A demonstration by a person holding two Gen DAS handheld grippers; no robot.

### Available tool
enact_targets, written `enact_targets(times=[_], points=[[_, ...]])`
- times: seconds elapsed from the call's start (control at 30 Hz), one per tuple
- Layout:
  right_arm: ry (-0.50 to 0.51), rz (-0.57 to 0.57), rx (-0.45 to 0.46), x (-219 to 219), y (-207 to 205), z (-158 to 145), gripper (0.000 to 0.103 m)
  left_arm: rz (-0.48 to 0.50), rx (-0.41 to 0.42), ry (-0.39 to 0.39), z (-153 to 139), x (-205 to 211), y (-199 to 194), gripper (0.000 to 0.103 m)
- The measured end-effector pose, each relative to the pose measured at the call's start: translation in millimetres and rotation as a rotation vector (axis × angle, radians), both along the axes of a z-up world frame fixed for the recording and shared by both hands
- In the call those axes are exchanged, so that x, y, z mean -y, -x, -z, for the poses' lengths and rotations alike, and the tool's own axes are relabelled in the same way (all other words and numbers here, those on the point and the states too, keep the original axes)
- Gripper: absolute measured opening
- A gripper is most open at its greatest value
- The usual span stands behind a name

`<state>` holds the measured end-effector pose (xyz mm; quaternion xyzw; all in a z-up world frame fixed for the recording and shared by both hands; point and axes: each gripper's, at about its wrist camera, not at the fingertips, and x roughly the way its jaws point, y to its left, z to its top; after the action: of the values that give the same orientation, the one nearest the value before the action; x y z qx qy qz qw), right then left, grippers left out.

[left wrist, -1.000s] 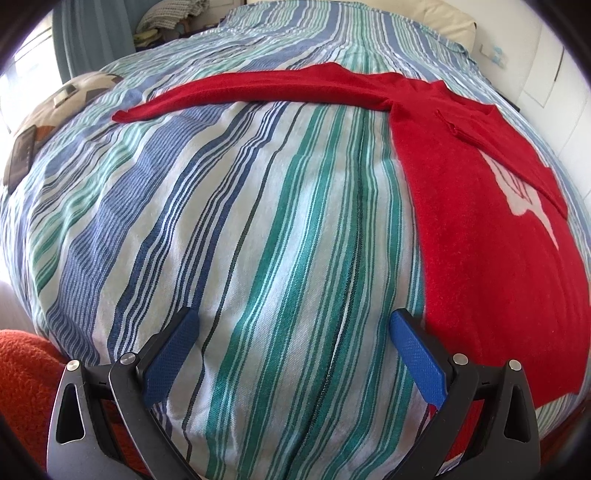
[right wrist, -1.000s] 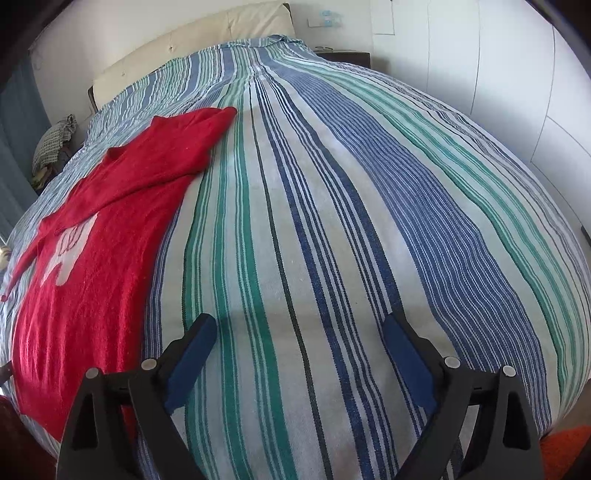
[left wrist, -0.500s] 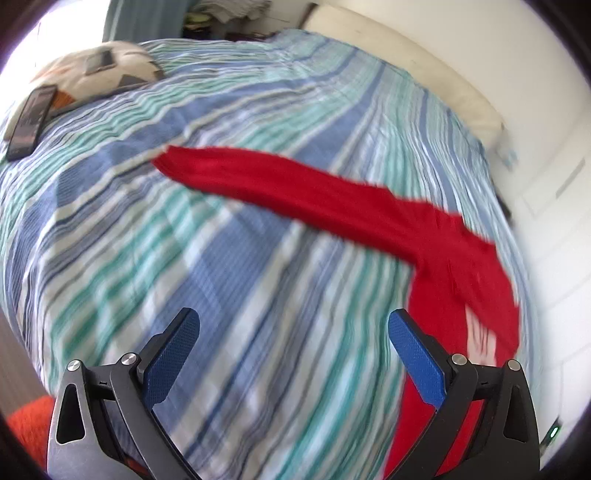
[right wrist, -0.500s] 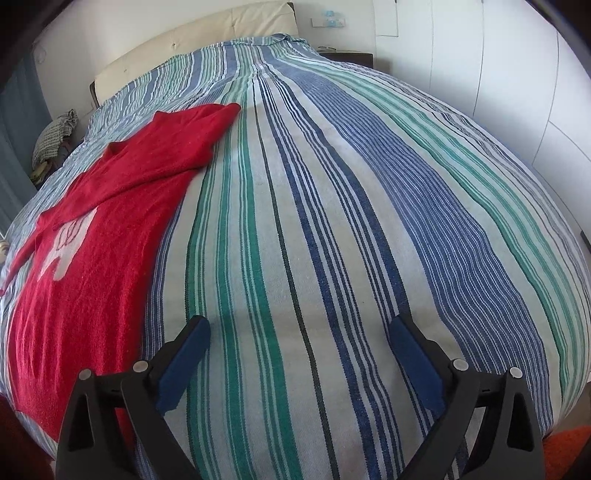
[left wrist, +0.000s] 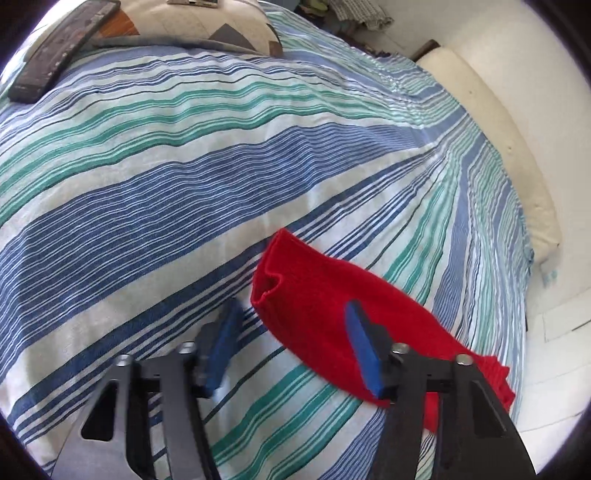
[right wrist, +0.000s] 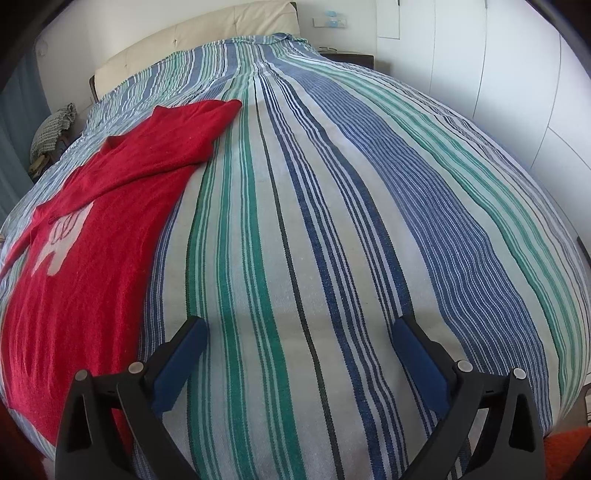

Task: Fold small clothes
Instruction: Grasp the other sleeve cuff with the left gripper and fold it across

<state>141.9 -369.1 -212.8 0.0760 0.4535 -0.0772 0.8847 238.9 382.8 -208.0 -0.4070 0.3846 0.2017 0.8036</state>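
Closing in on the cuff of the red knitted long-sleeved sweater (left wrist: 314, 306), where a second before only bare striped cover lay ahead. Left gripper (left wrist: 291, 345) with blue-padded fingers (left wrist: 360, 347) apart, straddling the sleeve end, nothing clamped; a sleeve fold judged next. Right gripper (right wrist: 295, 360) spread wide, empty, low over the blue-green striped bedspread (right wrist: 332, 221). Sweater body flat on the bed, left of it. Beyond, a patchwork cushion (left wrist: 207, 22).

No readable text anywhere — the red sweater (right wrist: 92, 236) bears only a white motif.
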Motion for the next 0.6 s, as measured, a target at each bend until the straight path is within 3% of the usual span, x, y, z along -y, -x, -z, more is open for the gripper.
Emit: enact_targets(times=[0.03, 0.07, 0.17, 0.27, 0.33, 0.43, 0.53, 0.6], points=[[0.0, 0.0, 0.0, 0, 0, 0, 0.101, 0.021, -0.01, 0.008, 2, -1, -4, 0.006], [-0.001, 0.0, 0.001, 0, 0, 0, 0.101, 0.036, -0.023, 0.007, 2, -1, -8, 0.003], [-0.01, 0.005, 0.003, 1, 0, 0, 0.102, 0.065, -0.014, -0.085, -23, 9, -13, 0.003], [-0.022, 0.007, 0.001, 1, -1, 0, 0.102, 0.171, 0.049, -0.214, -81, 49, -33, 0.003], [-0.027, 0.005, -0.001, 1, -3, 0, 0.103, 0.286, 0.119, -0.31, -129, 98, -52, 0.003], [-0.03, 0.002, -0.003, 2, -3, 1, 0.103, 0.472, 0.256, -0.386, -192, 191, -80, 0.003], [-0.034, 0.0, -0.004, 2, -3, 1, 0.103, 0.659, 0.379, -0.417, -230, 299, -101, 0.003], [-0.032, -0.002, -0.005, 1, -3, 1, 0.103, 0.772, 0.421, -0.428, -236, 366, -106, 0.003]])
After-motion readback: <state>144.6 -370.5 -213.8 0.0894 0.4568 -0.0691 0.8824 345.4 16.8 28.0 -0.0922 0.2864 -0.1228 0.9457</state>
